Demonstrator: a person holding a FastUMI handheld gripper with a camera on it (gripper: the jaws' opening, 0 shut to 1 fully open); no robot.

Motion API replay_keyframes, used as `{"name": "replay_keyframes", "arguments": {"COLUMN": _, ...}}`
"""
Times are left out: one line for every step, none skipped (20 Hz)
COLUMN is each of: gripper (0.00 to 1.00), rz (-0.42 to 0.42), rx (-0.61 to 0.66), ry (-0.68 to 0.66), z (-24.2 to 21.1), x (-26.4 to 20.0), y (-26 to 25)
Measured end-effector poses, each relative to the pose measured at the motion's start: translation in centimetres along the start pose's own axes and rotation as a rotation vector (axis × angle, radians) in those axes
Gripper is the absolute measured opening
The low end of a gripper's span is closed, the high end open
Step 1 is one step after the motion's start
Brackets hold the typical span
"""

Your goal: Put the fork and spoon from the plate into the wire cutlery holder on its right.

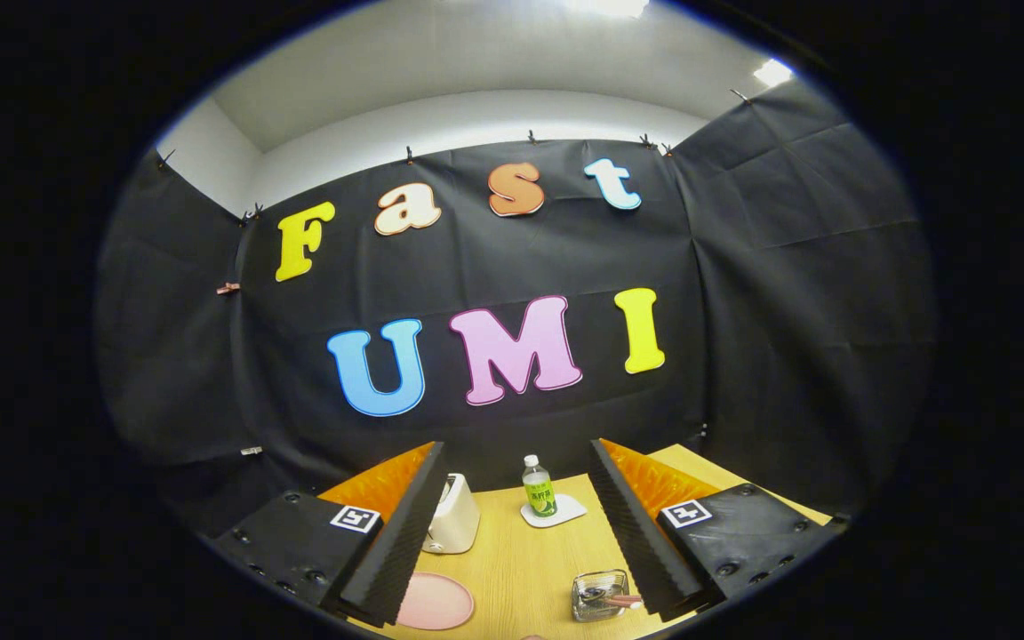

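Single fisheye camera rides on the gripper (pixel 516 533), held high above the desk (pixel 521 556), facing forward and level toward the booth's back wall; desk objects lie low and near, between the parted jaws.

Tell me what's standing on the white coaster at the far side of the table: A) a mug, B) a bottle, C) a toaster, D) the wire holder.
B: a bottle with a white cap and green label stands upright on the coaster, beyond the open tool, while the toaster sits to its left on the table and the wire holder lies nearer.
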State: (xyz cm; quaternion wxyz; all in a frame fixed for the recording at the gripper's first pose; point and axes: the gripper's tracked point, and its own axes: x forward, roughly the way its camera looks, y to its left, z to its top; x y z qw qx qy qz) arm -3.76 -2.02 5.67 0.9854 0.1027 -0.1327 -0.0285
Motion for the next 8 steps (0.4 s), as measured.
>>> {"name": "replay_keyframes", "arguments": {"gripper": 0.99, "rz": 0.0, "rx": -0.01, "ry": -0.001, "z": -0.2, "x": -0.1, "y": 0.1}}
{"name": "replay_keyframes", "arguments": {"gripper": 0.99, "rz": 0.003, "rx": -0.012, "ry": 0.0, "z": -0.3, "x": -0.1, "y": 0.3}}
{"name": "replay_keyframes", "arguments": {"gripper": 0.99, "rz": 0.012, "rx": -0.011, "ry": -0.003, "z": -0.2, "x": -0.3, "y": 0.8}}
{"name": "replay_keyframes", "arguments": {"gripper": 0.99, "rz": 0.016, "rx": -0.011, "ry": -0.008, "z": -0.1, "x": -0.3, "y": 1.0}}
{"name": "replay_keyframes", "arguments": {"gripper": 0.99, "rz": 0.019, "rx": -0.014, "ry": -0.016, "z": 0.0, "x": -0.4, "y": 1.2}}
{"name": "replay_keyframes", "arguments": {"gripper": 0.98, "rz": 0.023, "rx": -0.018, "ry": -0.024, "z": 0.1, "x": -0.4, "y": 1.4}}
{"name": "replay_keyframes", "arguments": {"gripper": 0.99, "rz": 0.024, "rx": -0.023, "ry": -0.028, "z": 0.1, "x": -0.4, "y": 1.7}}
{"name": "replay_keyframes", "arguments": {"gripper": 0.99, "rz": 0.024, "rx": -0.027, "ry": -0.025, "z": -0.1, "x": -0.3, "y": 1.9}}
